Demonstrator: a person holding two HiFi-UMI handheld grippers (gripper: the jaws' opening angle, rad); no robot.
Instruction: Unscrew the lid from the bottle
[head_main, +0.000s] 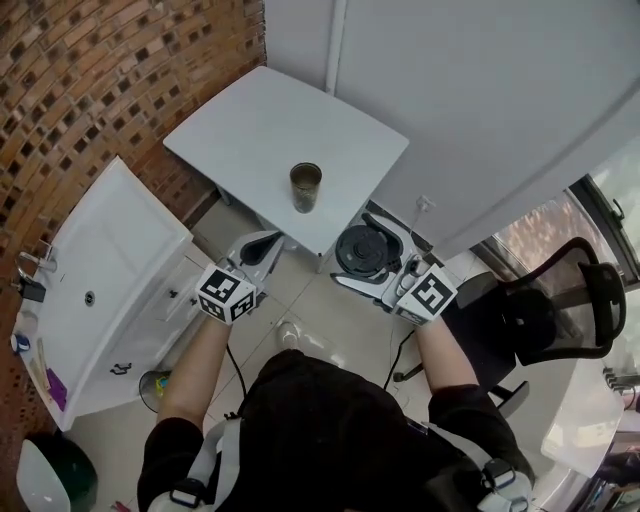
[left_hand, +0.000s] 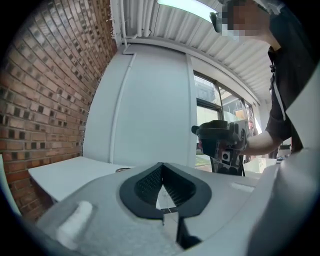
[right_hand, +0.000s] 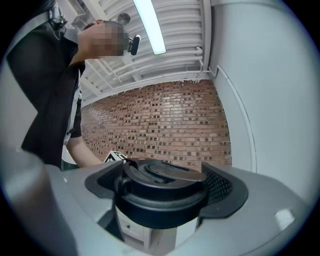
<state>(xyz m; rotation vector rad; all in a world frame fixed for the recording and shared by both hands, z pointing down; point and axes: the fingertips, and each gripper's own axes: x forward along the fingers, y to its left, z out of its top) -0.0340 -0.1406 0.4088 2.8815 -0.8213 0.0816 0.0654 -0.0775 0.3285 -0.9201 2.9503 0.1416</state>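
A white square table (head_main: 250, 120) stands in a corner between a brick wall (head_main: 100, 90) and a white wall (head_main: 480, 100). In front of the table, the left gripper (left_hand: 161, 186) has its jaws pressed together on nothing. The right gripper (right_hand: 162, 187) clamps a black lid (head_main: 362, 250), held off the table and apart from the bottle (head_main: 306, 187). The bottle stands upright and open-topped near the table's front edge.

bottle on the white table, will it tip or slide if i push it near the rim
Likely tips rather than slides: the bottle stands upright, taller than wide, on the smooth table. It looks rigid, so a squeeze should not buckle it. Its lid is off, held in the right hand-held gripper, so any contents could spill.
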